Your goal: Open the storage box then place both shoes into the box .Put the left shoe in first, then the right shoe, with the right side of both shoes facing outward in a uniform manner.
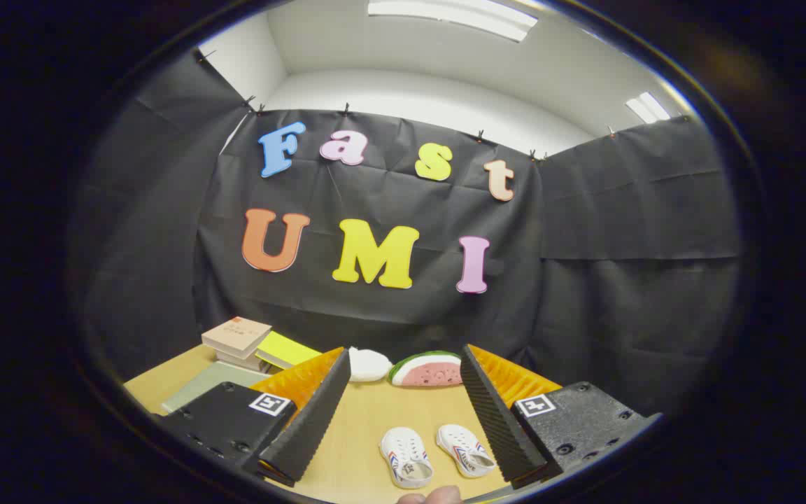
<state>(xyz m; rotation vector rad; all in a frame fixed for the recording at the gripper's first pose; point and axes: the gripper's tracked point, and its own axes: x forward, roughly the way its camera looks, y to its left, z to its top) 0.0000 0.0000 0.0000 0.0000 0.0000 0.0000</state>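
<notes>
Camera rides the tongs [403, 420], looking forward over the table [368, 427].

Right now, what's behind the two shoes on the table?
Beyond the shoes, bare table, then a watermelon-slice toy and a white object by the wall. The open gripper fingers hide whatever lies on either side.

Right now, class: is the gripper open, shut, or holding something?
Gripper: open, holding nothing; the two white shoes lie on the table between its fingers.

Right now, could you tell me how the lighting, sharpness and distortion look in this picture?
Gripper view: even light from ceiling lamps, no harsh glare; strong fisheye bending at the rim; the two white shoes are sharp between the open hand-held gripper fingers, which are slightly soft.
</notes>
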